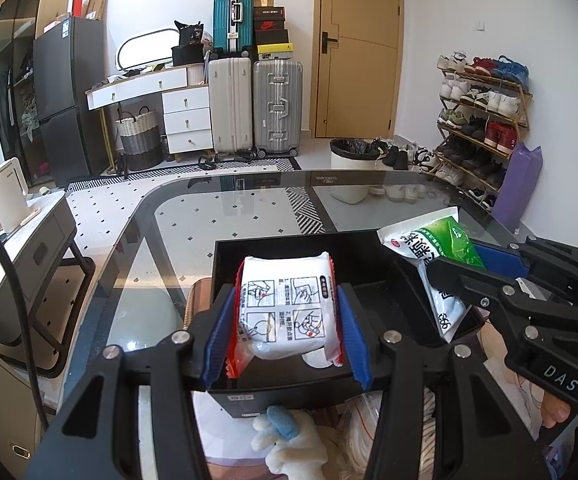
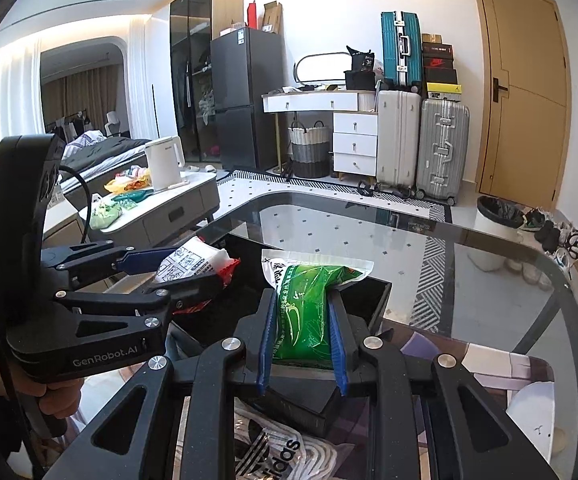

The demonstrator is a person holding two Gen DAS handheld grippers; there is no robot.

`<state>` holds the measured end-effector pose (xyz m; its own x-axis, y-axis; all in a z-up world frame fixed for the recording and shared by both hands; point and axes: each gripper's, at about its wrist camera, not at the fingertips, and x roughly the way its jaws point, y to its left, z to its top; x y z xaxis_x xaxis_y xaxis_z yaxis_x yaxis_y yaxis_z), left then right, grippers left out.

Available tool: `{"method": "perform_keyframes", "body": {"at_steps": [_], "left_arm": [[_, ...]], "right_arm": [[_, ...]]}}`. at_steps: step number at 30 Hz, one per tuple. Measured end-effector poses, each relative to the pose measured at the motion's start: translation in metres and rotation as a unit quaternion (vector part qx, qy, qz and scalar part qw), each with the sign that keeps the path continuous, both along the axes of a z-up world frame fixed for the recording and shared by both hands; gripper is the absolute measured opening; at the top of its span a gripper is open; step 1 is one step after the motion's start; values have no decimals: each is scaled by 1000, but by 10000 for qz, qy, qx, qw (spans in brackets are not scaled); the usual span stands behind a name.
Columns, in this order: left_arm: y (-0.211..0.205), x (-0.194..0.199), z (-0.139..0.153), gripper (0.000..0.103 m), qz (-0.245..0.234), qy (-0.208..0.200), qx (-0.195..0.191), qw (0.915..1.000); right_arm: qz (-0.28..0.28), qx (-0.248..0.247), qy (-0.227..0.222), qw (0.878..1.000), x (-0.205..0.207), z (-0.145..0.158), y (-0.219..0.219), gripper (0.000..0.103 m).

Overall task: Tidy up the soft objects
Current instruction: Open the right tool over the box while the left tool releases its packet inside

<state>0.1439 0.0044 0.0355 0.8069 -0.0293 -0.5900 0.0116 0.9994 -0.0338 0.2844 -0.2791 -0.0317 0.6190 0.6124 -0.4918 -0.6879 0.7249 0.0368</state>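
Already both my tools were loaded. My left gripper (image 1: 285,312) held the white packet (image 1: 285,304) at a middling width, blue pads pressed on its sides, above the black box (image 1: 329,248) just ahead of the fingertips. My right gripper (image 2: 303,340) was pinched nearly closed on the green packet (image 2: 309,312), whose top stuck out past the tips over the box's near corner. Both packets were soft and slick, so I judged either could slide out of its pads. The two tools sat close beside each other, so a bump might have knocked one packet loose. Released too near the rim, the green one could have tipped out onto the glass table (image 2: 409,240).
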Motion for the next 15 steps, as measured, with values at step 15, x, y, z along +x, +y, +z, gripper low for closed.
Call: {"method": "perform_keyframes", "body": {"at_steps": [15], "left_arm": [[-6,12,-17,50,-80,191,163,9997]], "right_arm": [[14,-330,2,9995,9,-18,18,24]]}}
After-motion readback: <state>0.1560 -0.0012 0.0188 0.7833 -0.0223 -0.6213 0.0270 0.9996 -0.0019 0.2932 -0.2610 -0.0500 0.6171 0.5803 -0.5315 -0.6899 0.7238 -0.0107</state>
